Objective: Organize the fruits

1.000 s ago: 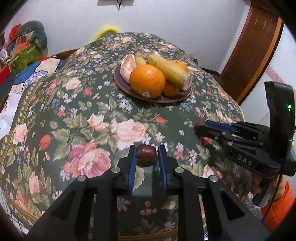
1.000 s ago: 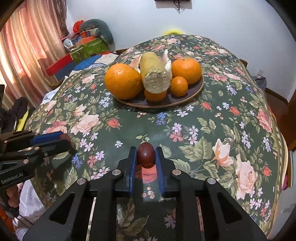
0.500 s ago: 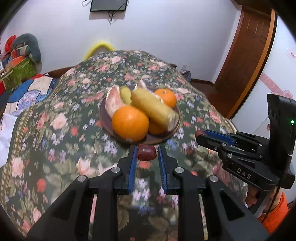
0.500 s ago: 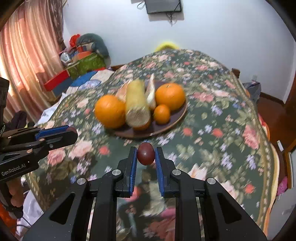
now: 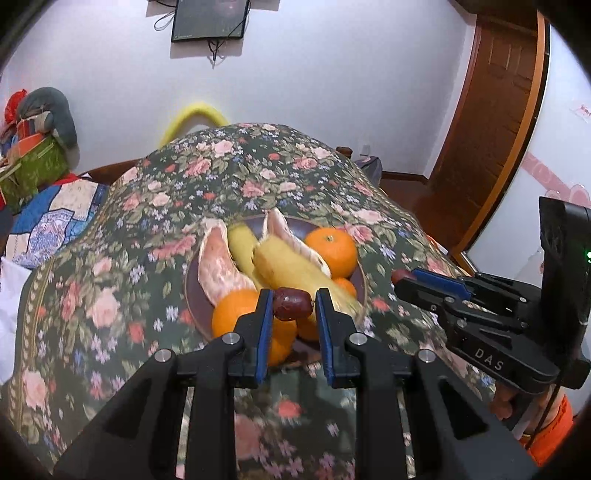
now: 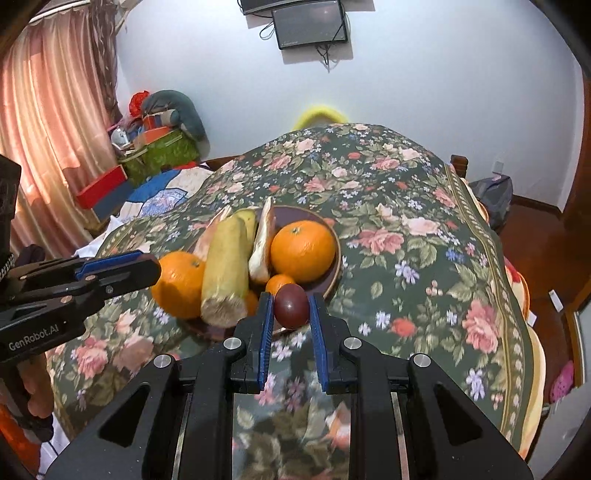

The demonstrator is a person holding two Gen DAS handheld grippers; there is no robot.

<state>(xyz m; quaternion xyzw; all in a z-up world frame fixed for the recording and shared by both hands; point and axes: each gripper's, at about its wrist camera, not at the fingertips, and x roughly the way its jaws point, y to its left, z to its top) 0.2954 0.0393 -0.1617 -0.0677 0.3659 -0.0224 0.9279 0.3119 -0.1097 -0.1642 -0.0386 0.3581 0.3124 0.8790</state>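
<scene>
A dark brown plate (image 5: 192,291) (image 6: 330,236) on the floral tablecloth holds oranges (image 5: 330,251) (image 6: 303,251), pomelo segments (image 5: 218,266) and a long yellow sugarcane piece (image 6: 225,266). My left gripper (image 5: 293,303) is shut on a small dark red jujube (image 5: 293,303), held in the air over the near edge of the plate. My right gripper (image 6: 291,306) is shut on a rounder dark red jujube (image 6: 291,306), also above the plate's near rim. Each gripper shows at the side of the other's view: the right gripper (image 5: 400,277), the left gripper (image 6: 155,267).
The round table (image 6: 406,240) drops off at the right toward a wooden floor. A quilted bed (image 5: 48,214) and stacked boxes (image 6: 162,147) lie left. A screen (image 6: 310,22) hangs on the white wall. A wooden door (image 5: 491,110) stands at the right.
Both grippers have risen and moved forward toward the plate, each still holding its jujube. The plate now sits just under the fingertips instead of far ahead.
</scene>
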